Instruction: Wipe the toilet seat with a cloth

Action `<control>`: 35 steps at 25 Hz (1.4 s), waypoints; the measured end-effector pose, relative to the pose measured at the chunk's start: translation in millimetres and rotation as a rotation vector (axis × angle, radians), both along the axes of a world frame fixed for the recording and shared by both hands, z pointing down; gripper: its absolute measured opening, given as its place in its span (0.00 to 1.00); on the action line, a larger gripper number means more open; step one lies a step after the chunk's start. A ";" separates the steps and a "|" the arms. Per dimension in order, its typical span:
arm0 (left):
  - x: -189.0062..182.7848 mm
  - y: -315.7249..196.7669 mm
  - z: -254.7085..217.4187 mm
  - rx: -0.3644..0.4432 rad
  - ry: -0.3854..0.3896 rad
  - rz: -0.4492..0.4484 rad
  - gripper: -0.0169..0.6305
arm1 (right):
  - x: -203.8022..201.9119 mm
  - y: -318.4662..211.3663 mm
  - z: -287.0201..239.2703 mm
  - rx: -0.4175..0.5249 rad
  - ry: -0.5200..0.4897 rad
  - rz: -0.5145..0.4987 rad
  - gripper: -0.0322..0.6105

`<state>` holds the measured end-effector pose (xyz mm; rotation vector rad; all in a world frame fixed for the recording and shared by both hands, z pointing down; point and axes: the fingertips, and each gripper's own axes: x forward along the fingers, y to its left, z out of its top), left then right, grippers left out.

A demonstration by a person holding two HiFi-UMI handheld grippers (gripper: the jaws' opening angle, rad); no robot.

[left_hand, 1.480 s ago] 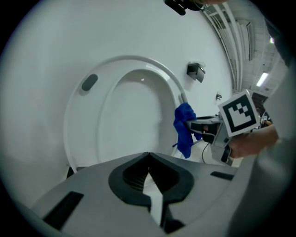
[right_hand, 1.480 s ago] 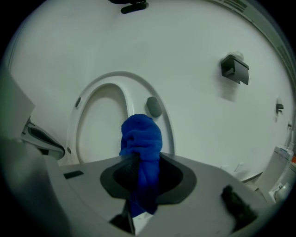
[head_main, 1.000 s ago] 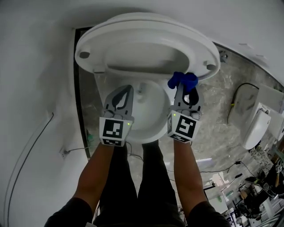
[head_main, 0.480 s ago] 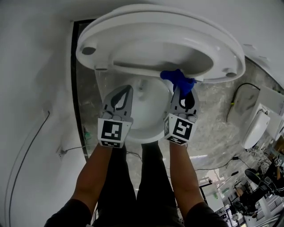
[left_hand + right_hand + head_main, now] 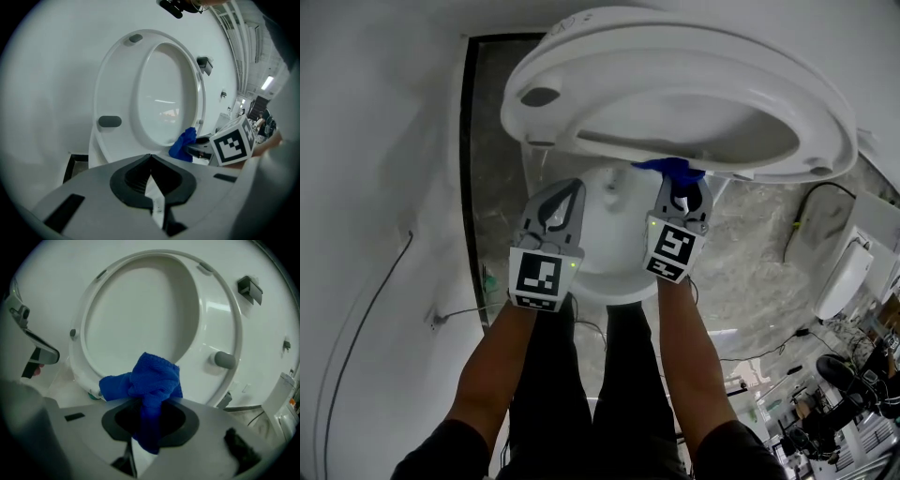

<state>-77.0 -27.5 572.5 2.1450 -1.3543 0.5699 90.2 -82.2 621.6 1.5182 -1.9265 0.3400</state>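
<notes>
The white toilet seat [image 5: 675, 84] stands raised, its underside facing me, above the bowl [image 5: 609, 244]. My right gripper [image 5: 680, 183] is shut on a bunched blue cloth [image 5: 673, 169], which touches the seat's lower rim. In the right gripper view the cloth [image 5: 150, 380] bulges out of the jaws in front of the seat ring [image 5: 220, 324]. My left gripper [image 5: 570, 187] hangs over the bowl, shut and empty, a little left of the right one. From the left gripper view, the seat [image 5: 117, 93] fills the middle, with the cloth [image 5: 183, 145] at its lower right.
A white wall with a thin cable [image 5: 366, 309] runs along the left. Marbled floor surrounds the toilet. A white appliance [image 5: 842, 272] and a looped cord [image 5: 806, 211] lie to the right, with assorted clutter [image 5: 844, 403] at the lower right. The person's legs stand before the bowl.
The seat now looms larger and further right in the head view. The right gripper with the cloth has shifted slightly left along the seat's lower edge. The left gripper has barely moved.
</notes>
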 end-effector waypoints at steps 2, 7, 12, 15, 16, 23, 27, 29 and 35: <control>-8.3 0.1 -0.9 -0.002 0.000 -0.008 0.04 | -14.7 1.3 5.6 -0.013 -0.003 -0.017 0.18; -35.4 -1.4 -6.9 0.009 -0.022 -0.016 0.04 | -62.6 6.5 16.2 -0.050 -0.026 -0.091 0.18; -61.8 -5.4 -3.9 0.015 -0.015 -0.065 0.04 | -119.6 9.2 15.9 -0.055 -0.058 -0.194 0.18; -78.0 -3.0 -5.3 0.012 -0.016 -0.081 0.04 | -154.9 10.1 7.1 -0.048 -0.095 -0.240 0.18; -83.0 -1.6 -5.7 0.012 -0.017 -0.086 0.04 | -166.4 9.8 2.2 -0.041 -0.107 -0.258 0.18; -113.5 5.5 -8.6 0.010 -0.024 -0.112 0.04 | -209.3 0.4 -53.0 0.057 -0.193 -0.256 0.18; -121.7 0.2 -23.1 0.032 -0.023 -0.124 0.04 | -203.3 3.1 -69.5 0.067 -0.199 -0.235 0.18; -120.8 -4.6 -32.3 0.049 -0.024 -0.117 0.04 | -202.2 1.2 -83.5 0.091 -0.205 -0.242 0.18; -114.4 -10.4 -51.8 0.081 -0.036 -0.105 0.04 | -207.4 -12.6 -141.5 0.206 -0.277 -0.249 0.18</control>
